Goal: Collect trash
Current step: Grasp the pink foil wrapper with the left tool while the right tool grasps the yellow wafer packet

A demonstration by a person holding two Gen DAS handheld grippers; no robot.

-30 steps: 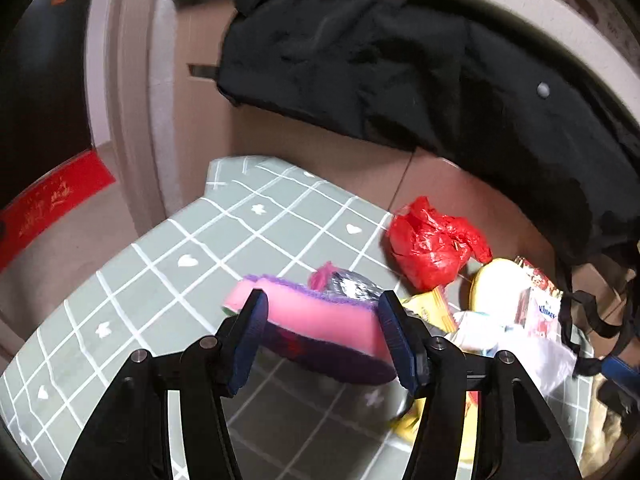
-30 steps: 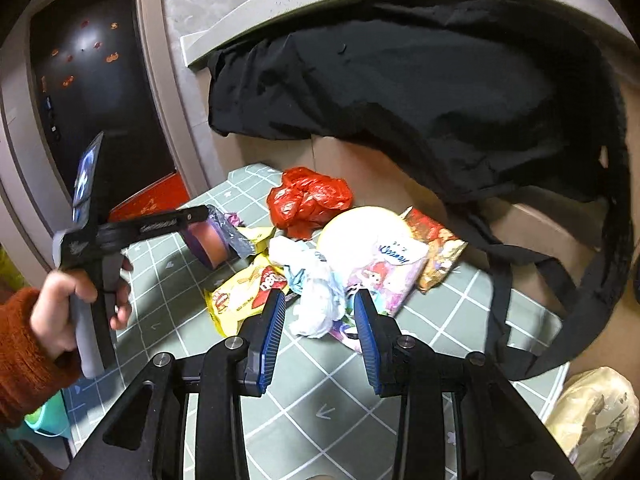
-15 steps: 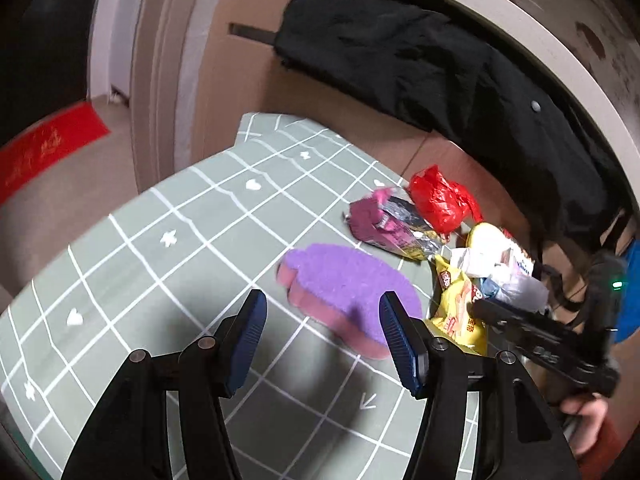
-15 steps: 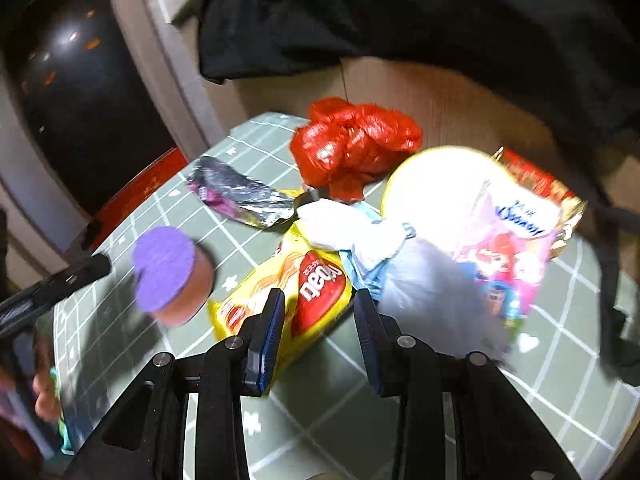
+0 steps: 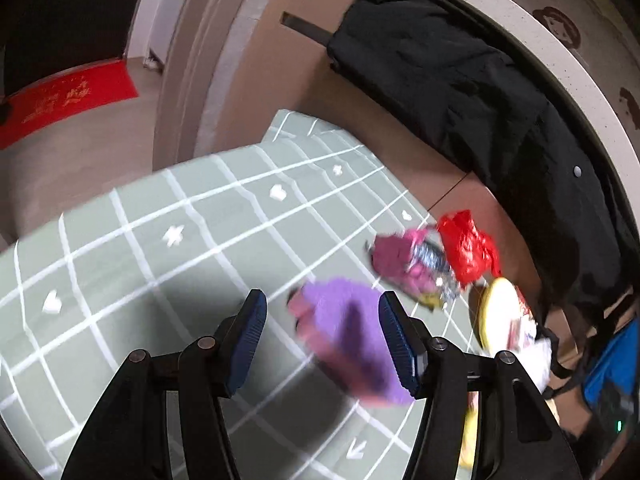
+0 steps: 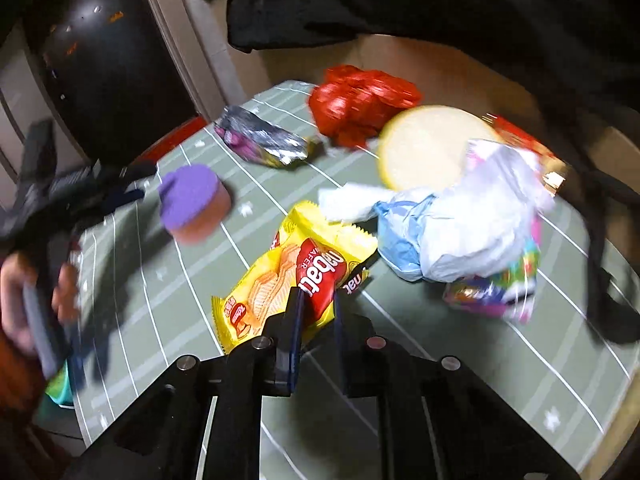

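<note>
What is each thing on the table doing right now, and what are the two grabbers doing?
Right gripper: jaws just closed, pinching the yellow wafer packet.
Yellow wafer packet: flat on the table, near end pinched.
Left gripper: open, holding nothing.
Purple sponge: lying free on the table.
Red bag: crumpled, untouched.
Foil wrapper: crumpled, lying loose.
Yellow lid: flat, partly covered.

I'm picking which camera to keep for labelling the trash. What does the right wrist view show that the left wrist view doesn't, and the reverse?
Only the right wrist view: the right gripper, its jaws having just closed onto the yellow wafer wrapper, plus the white and blue plastic bag and the hand holding the left gripper.

Only the left wrist view: the left gripper, jaws open, and the red doormat.

Both: the purple sponge, red plastic bag, foil wrapper, yellow lid and green checked table.
</note>
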